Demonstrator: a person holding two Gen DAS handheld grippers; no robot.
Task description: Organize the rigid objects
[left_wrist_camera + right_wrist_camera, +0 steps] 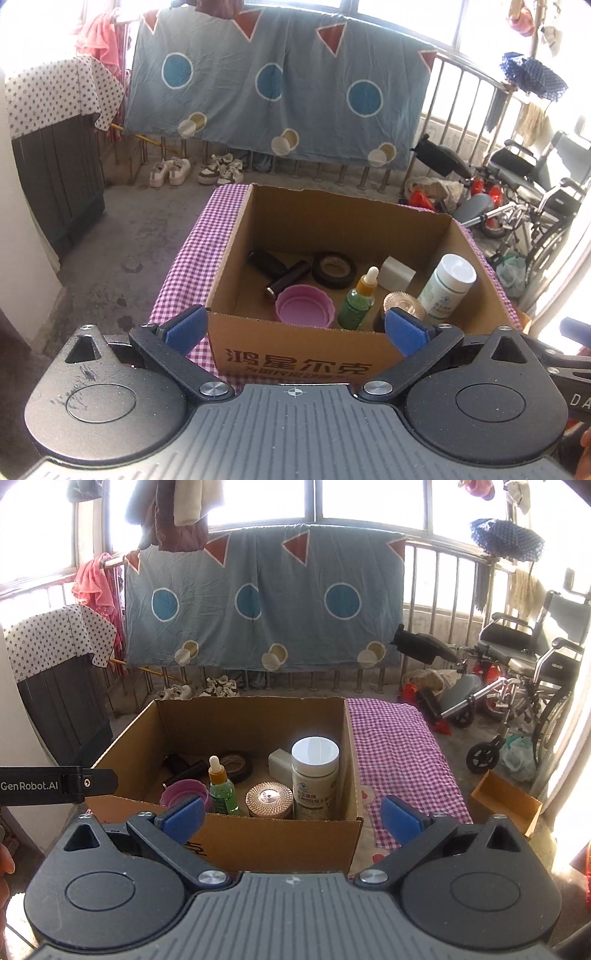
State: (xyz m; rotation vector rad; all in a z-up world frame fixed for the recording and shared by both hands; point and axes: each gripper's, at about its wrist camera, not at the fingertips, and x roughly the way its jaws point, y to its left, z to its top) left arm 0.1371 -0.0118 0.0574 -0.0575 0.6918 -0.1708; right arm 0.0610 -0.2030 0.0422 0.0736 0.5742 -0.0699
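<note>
An open cardboard box [295,360] [273,840] stands on a purple checked cloth [192,266] [399,753]. Inside lie a white-capped bottle [448,286] [315,775], a green dropper bottle [358,301] [221,786], a pink cup [303,304] [183,792], a black tape roll [333,269] [236,764], a black cylinder [286,282], a white block [397,275] [279,764] and a jar with a shiny ribbed lid [402,304] [269,798]. My left gripper [295,328] hangs open in front of the box's near wall, holding nothing. My right gripper [293,818] is open too, over the box's near right corner.
A blue patterned sheet [277,92] hangs on a metal railing behind. Shoes [195,171] sit on the floor, a dark cabinet [55,173] at the left, a wheelchair [528,672] at the right. A small cardboard piece [506,801] lies right of the cloth. The left gripper's body [55,783] shows at the right view's left edge.
</note>
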